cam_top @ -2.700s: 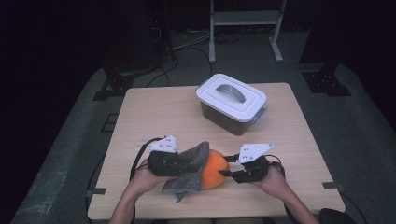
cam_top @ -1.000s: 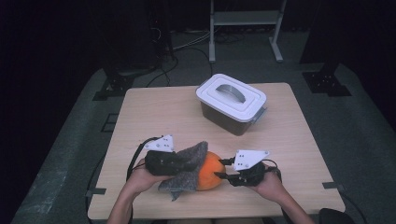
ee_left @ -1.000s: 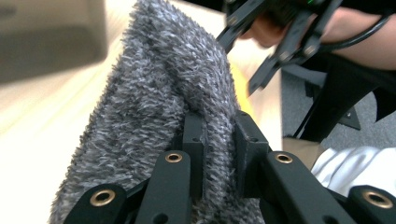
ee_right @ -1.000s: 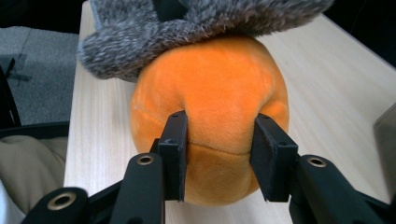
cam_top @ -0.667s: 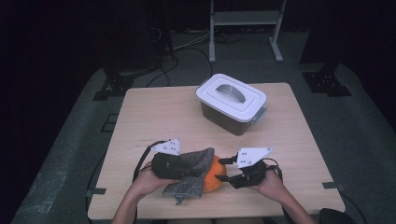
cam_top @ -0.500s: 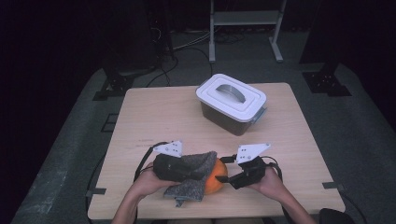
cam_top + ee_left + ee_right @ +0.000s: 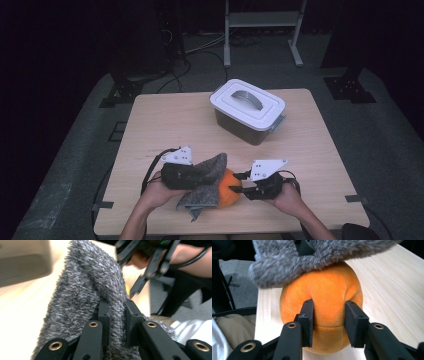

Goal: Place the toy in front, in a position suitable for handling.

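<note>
Dark floor surrounds the wooden table [image 7: 165,115], whose near edge holds the work. Left gripper [image 7: 117,322] is clenched on a grey fuzzy cloth [image 7: 207,172] half draped over the orange plush ball [image 7: 322,312]; the right gripper [image 7: 329,322], jaws just closing, pinches the ball, so covering looks roughly midway, its right side yet bare.

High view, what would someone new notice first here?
The orange plush ball at the table's near edge, pinched by the right gripper, whose jaws have just been closing on it. A fuzzy grey cloth draped over it, clamped in the left gripper. Farther back, a lidded white-topped bin.
</note>
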Demonstrator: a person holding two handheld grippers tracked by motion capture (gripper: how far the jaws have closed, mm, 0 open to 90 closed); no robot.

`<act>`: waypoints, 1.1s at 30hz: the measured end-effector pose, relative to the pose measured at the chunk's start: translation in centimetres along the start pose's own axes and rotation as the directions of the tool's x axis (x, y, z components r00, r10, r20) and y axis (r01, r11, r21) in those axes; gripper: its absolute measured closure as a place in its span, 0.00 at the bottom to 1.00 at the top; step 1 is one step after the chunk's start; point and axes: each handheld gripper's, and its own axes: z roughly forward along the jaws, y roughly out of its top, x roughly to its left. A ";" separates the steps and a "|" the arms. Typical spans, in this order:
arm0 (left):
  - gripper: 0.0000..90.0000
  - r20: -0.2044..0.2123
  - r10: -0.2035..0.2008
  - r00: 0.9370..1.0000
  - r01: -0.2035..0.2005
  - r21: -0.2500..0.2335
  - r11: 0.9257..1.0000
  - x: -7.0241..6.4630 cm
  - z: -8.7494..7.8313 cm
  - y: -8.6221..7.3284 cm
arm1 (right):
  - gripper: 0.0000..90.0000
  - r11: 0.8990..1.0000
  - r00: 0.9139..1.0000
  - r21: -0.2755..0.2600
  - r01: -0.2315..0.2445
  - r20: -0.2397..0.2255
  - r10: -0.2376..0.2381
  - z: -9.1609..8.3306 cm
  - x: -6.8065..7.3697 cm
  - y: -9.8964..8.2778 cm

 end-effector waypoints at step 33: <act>0.86 0.110 0.016 0.994 -0.024 0.071 0.997 -1.0 1.2 0.3 | 0.39 0.994 0.990 0.019 -0.112 -0.087 0.113 0.3 -0.6 0.1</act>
